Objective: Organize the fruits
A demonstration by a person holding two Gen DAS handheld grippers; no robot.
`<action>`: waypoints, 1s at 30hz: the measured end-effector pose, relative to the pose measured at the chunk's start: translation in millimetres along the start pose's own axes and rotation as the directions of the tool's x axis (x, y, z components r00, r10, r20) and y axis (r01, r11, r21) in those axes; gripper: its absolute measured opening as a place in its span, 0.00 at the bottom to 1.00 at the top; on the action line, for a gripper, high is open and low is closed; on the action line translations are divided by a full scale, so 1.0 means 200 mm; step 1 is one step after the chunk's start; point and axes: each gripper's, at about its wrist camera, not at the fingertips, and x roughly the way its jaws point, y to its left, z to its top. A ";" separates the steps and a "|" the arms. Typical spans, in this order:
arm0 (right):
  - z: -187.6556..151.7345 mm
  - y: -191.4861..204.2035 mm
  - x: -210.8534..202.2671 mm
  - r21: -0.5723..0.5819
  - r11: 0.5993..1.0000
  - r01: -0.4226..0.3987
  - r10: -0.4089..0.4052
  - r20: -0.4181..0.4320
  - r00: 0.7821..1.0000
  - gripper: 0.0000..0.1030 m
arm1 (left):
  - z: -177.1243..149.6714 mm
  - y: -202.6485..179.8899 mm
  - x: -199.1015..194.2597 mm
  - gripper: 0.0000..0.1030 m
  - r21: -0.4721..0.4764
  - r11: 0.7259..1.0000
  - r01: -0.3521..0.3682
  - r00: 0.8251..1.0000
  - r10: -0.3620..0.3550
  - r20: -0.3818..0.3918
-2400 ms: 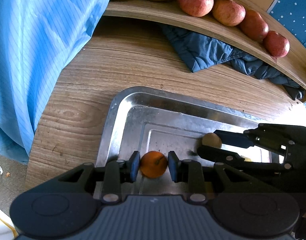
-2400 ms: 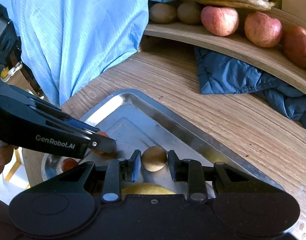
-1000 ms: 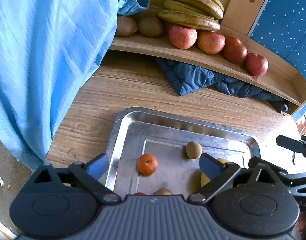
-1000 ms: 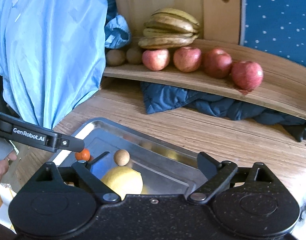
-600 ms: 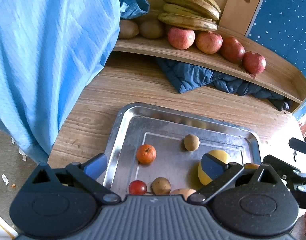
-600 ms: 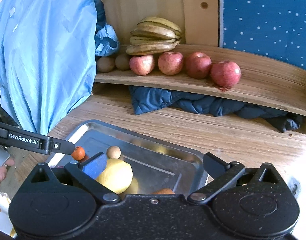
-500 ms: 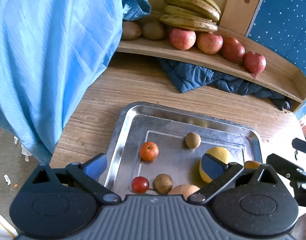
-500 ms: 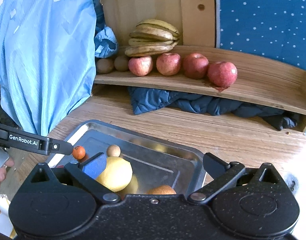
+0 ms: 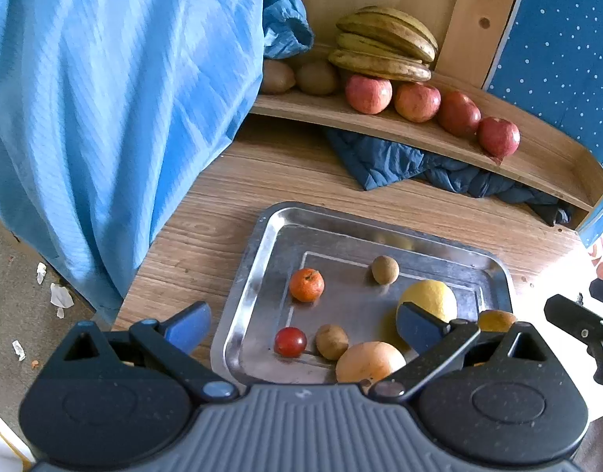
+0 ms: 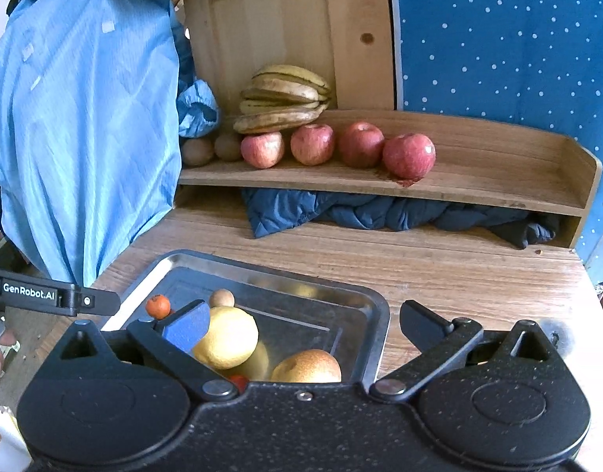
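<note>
- The left gripper (image 9: 301,324) is standing wide open, gripping nothing, hanging above the metal tray (image 9: 258,251).
- The right gripper (image 10: 301,324) is likewise gaping, empty.
- Beyond the left fingertips, a tangerine (image 9: 306,284) and small brown fruit (image 9: 384,270) are lying apart.
- Farther ahead, apples (image 10: 408,156) are lining the shelf (image 10: 478,185).

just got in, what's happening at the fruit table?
A person is sorting fruit with two handheld claws. Right now both the left claw and the right claw are open and empty, held above the metal tray. The tray holds a small orange, a cherry tomato, two small brown fruits, a lemon and a few larger ones. On the wooden shelf behind sit four apples, bananas and two kiwis.
</note>
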 end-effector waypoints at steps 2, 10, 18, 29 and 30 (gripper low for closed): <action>0.00 0.01 -0.01 -0.002 1.000 0.005 -0.005 0.007 1.000 0.99 | 0.00 0.00 -0.01 0.99 0.005 1.000 0.001 1.000 -0.001 0.000; -0.03 0.05 -0.05 0.002 1.000 0.004 -0.004 0.020 1.000 0.99 | -0.07 0.04 -0.06 0.99 0.025 1.000 0.018 1.000 -0.018 0.009; -0.10 0.14 -0.16 0.014 0.999 0.039 -0.040 0.029 0.999 0.99 | -0.16 0.09 -0.18 0.99 0.024 0.999 0.030 0.999 -0.031 0.018; -0.26 0.24 -0.35 0.039 0.995 0.097 -0.097 0.005 0.995 0.99 | -0.31 0.15 -0.26 0.99 0.029 0.996 0.082 0.997 -0.082 0.003; -0.27 0.25 -0.37 0.040 0.994 0.101 -0.101 0.000 0.995 0.99 | -0.32 0.15 -0.26 0.99 0.030 0.996 0.085 0.996 -0.085 0.000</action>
